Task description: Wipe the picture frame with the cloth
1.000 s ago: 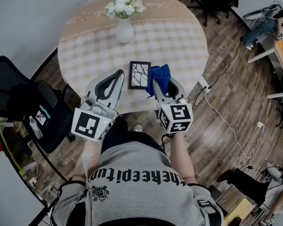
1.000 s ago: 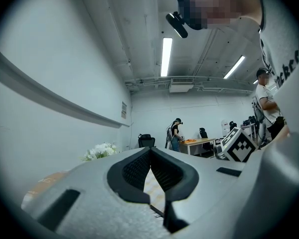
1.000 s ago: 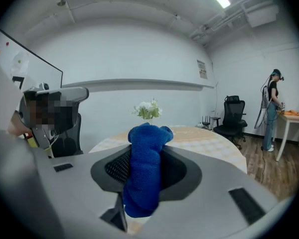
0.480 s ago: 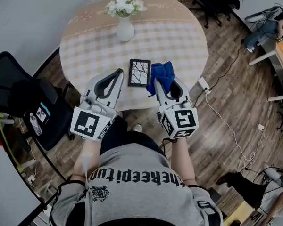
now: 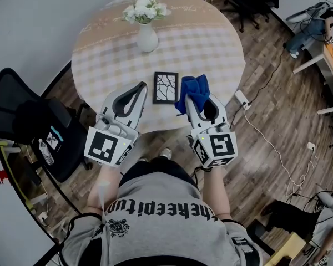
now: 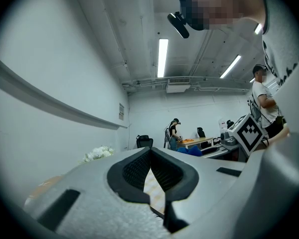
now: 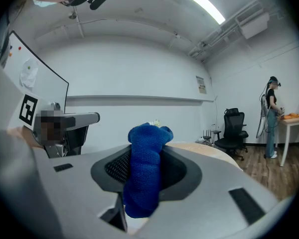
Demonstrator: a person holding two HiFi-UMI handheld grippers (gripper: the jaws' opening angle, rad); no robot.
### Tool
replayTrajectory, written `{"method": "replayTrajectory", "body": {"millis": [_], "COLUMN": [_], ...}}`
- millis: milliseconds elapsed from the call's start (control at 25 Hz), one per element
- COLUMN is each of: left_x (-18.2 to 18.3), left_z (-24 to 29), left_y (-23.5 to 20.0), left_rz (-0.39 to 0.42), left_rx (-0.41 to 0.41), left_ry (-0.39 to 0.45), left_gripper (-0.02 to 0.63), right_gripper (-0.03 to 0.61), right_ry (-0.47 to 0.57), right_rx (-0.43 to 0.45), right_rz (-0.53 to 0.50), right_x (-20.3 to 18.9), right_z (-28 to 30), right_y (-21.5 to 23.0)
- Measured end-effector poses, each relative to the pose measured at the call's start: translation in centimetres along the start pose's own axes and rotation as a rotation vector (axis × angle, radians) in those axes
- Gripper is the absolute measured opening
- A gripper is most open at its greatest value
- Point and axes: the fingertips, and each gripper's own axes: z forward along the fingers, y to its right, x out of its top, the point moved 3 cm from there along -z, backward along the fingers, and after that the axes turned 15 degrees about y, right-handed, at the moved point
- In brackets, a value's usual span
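Pinching the cloth [image 5: 193, 87], your right gripper [image 5: 192, 101] hangs just beside the frame [image 5: 166, 87], poised to wipe. Left gripper [image 5: 141, 86], pressed together and empty, flanks the frame's other side, likely to steady it.

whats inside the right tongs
A bunched blue cloth is clamped between the jaws of the right tongs, its free end sticking out beside the picture frame. The spot where the jaws pinch is covered by the cloth.

Grey T-shirt [image 5: 155, 240], black lettering [image 5: 161, 206]
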Motion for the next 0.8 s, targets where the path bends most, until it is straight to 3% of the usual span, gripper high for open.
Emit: {"method": "replayTrajectory", "body": {"millis": [800], "left_x": [3.6], "left_z": [-7.9], "left_y": [-1.7], "left_rz": [-0.040], "left_rx": [-0.072], "left_ry": [0.048], "left_gripper": [0.015], "right_gripper": [0.143], "right_ry": [0.094], "right_rx": [-0.123], "right_rz": [-0.019], "right_x": [2.5], "right_z": [-4.0], "right_y": [-8.0]}}
